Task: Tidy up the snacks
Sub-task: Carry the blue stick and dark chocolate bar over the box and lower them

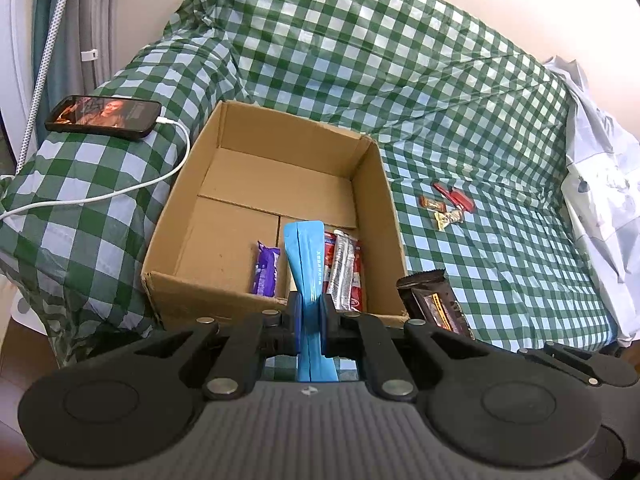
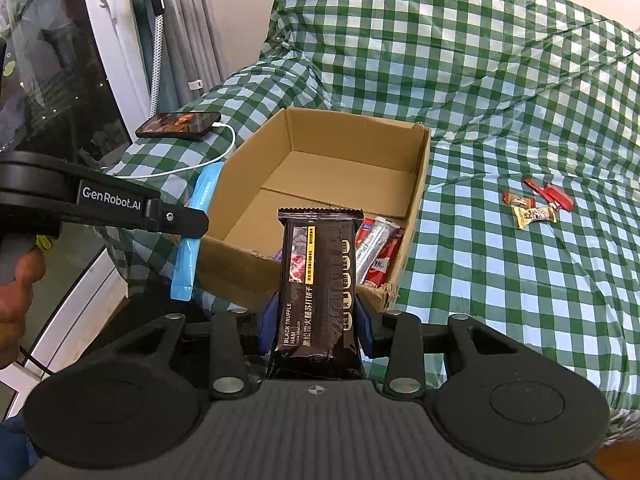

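Note:
An open cardboard box [image 1: 224,184] [image 2: 420,184] sits on the green checked cloth. In its near corner lie a purple bar [image 1: 266,268] and red and silver packets [image 1: 346,272] [image 2: 378,244]. My left gripper [image 1: 311,312] [image 2: 192,220] is shut on a flat blue packet [image 1: 306,256] [image 2: 200,200], held edge-up just before the box's near wall. Clamped in my right gripper [image 2: 316,324] is a black cracker pack [image 2: 316,280] [image 1: 434,304], which hangs over the box's near right corner. Three small wrapped candies [image 1: 448,206] [image 2: 534,206] lie on the cloth to the right of the box.
A phone [image 1: 104,116] [image 2: 178,125] with a white charging cable [image 1: 132,188] rests on a raised fold left of the box. White bags [image 1: 600,184] lie at the far right. A person's hand [image 2: 16,284] holds the left gripper. Curtains and a window stand at left.

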The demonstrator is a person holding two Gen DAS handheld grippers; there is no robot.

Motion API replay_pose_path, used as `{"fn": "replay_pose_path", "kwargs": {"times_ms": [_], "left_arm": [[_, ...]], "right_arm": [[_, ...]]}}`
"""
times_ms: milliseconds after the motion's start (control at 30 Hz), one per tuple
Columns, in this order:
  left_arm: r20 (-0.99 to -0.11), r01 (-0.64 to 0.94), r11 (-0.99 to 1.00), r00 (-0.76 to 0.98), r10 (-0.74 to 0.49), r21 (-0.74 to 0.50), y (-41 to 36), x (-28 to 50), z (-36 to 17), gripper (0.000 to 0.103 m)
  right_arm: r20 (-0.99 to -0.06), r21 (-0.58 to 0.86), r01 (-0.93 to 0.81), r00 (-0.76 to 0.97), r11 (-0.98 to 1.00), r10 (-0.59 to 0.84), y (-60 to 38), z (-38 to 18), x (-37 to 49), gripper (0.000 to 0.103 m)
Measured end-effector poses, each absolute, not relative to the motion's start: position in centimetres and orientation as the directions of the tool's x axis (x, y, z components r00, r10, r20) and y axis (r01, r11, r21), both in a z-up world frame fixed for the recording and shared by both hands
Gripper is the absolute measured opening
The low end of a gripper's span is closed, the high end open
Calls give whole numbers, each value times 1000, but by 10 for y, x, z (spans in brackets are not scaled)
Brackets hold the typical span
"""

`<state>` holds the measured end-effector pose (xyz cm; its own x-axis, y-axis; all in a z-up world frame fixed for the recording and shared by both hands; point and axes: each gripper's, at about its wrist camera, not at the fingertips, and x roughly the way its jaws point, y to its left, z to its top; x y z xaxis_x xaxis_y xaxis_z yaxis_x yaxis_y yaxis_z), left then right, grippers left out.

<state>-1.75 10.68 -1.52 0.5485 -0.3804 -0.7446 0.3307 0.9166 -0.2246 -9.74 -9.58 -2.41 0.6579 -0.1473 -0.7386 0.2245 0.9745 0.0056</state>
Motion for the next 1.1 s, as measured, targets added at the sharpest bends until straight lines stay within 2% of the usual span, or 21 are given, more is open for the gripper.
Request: {"fn": "replay_pose_path", "kwargs": {"times_ms": [667,1100], "left_arm": [[-767,287,930,534,-355,-230,97,45,-31,9],[-838,227,957,475,-270,-180,79,132,-67,9]], "right_arm": [[-763,1,212,632,977,-136,-112,-37,-44,41],[-794,8,232,592,973,-135,-145,-68,24,41]]}}
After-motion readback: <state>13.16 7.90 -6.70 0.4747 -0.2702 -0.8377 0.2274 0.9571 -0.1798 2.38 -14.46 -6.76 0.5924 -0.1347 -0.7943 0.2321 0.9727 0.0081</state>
